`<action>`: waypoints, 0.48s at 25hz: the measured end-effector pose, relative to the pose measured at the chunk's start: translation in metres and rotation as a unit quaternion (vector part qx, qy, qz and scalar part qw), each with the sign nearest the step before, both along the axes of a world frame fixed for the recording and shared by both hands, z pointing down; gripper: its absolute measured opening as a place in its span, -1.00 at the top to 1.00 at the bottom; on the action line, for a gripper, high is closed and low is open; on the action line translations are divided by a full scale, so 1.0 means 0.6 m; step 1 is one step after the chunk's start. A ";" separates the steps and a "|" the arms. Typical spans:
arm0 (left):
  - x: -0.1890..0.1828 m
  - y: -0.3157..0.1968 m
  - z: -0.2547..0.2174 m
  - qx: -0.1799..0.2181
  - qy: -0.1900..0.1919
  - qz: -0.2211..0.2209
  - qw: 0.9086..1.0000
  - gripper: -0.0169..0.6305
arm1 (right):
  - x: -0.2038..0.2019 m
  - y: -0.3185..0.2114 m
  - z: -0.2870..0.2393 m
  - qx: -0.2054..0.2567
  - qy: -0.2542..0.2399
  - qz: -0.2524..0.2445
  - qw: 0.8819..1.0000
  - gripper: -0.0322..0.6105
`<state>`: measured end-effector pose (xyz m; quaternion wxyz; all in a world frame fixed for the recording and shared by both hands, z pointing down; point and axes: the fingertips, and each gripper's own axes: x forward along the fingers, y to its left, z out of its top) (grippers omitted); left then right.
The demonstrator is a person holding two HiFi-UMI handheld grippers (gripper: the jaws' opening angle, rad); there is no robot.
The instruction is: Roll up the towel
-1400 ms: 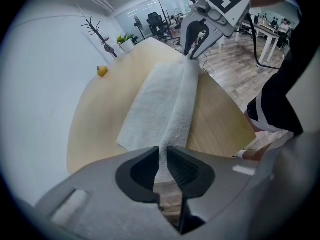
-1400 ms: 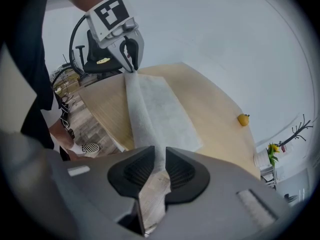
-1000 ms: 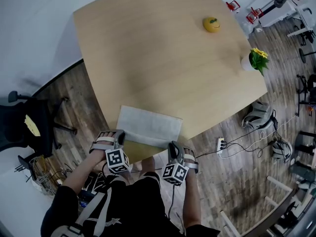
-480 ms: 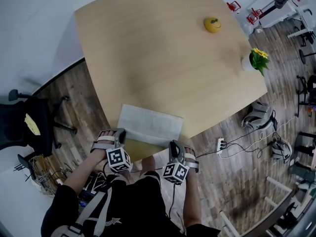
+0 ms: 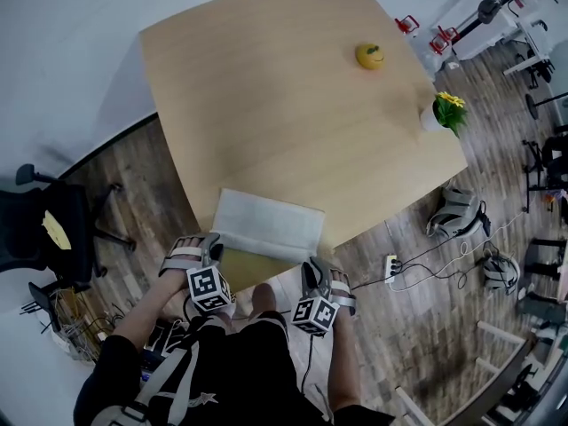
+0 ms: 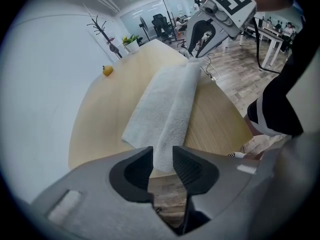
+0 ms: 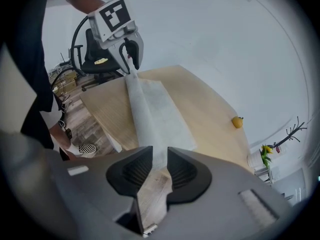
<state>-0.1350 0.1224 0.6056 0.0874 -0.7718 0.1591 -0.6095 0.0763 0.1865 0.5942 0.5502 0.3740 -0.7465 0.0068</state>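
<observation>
Closest to the person, the left gripper (image 6: 161, 156) and the right gripper (image 7: 160, 156) point down at the two near corners of the towel (image 5: 266, 224). Both have just been opening their jaws. Each pair now stands apart, and the pads press on nothing. The end of the towel's near edge lines up with each gap, just past the tips.

That near edge looks thicker than the rest, a low ridge running from one gripper to the other, so I judge that the first turn of the roll is laid and let go. The remainder lies flat, close to the near edge of the counter (image 5: 284, 105) and stretching away from the person.

The next move, as I read it, is to close on the ridge again at both ends and turn it away over the flat part. Both sides need to move evenly so the roll doesn't skew.

Well beyond, a yellow fruit (image 5: 370, 56) and a small potted plant (image 5: 441, 114) sit by the far edge, clear of the work.
</observation>
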 end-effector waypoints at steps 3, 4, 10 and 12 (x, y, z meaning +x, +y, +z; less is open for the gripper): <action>0.003 0.014 -0.005 -0.002 0.002 0.005 1.000 0.52 | -0.008 0.018 0.001 -0.009 -0.003 -0.005 1.000 0.54; 0.004 0.019 -0.006 -0.003 0.002 0.007 1.000 0.52 | -0.010 0.022 0.002 -0.012 -0.003 -0.006 1.000 0.51; 0.006 0.043 0.009 -0.015 -0.001 0.009 1.000 0.52 | -0.011 0.037 0.020 -0.019 0.000 -0.013 1.000 0.51; 0.007 0.043 0.016 -0.016 -0.003 0.010 1.000 0.52 | -0.011 0.034 0.027 -0.021 0.001 -0.016 1.000 0.51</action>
